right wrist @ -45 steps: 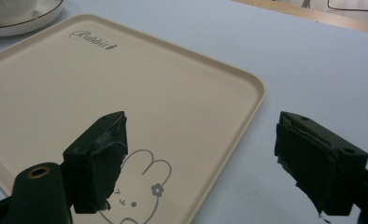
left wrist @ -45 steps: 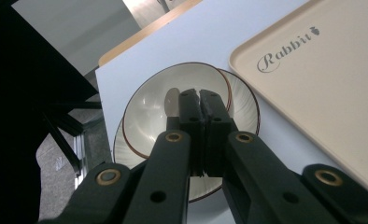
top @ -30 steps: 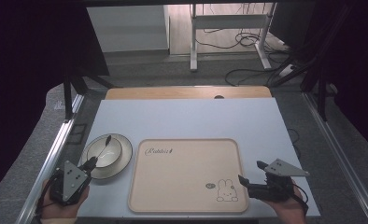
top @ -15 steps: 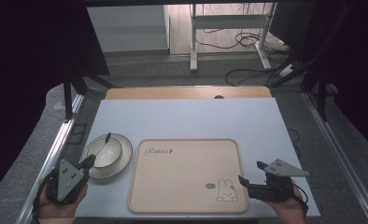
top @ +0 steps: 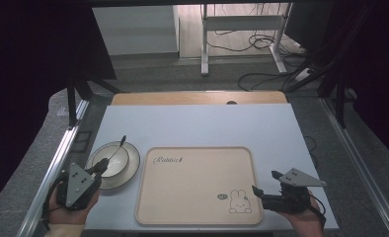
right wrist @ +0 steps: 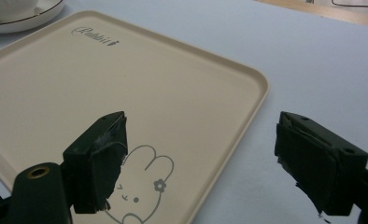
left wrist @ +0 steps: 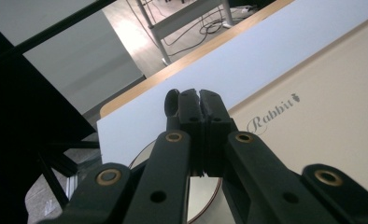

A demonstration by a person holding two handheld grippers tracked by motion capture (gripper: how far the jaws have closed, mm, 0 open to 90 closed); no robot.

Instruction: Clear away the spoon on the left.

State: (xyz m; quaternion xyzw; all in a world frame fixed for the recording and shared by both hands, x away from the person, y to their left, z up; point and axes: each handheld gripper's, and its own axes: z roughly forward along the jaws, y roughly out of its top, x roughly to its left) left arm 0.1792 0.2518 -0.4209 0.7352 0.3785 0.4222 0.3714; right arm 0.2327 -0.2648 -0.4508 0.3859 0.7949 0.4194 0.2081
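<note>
A white bowl sits on a saucer at the table's front left. My left gripper is at the saucer's near edge, shut on the low end of a thin dark spoon that slants up over the bowl. In the left gripper view the jaws are pressed together, and the spoon's rounded end pokes out beside their tips. My right gripper rests at the front right, open, over the corner of the beige rabbit tray. Nothing is between its jaws.
The beige tray lies bare in the middle front of the white table, and the saucer is just left of it. A wooden strip borders the far edge. Metal rails run along both sides.
My left gripper has shifted slightly and turned, and the spoon's far end has swung up and to the right over the bowl. The right gripper has stayed still.
</note>
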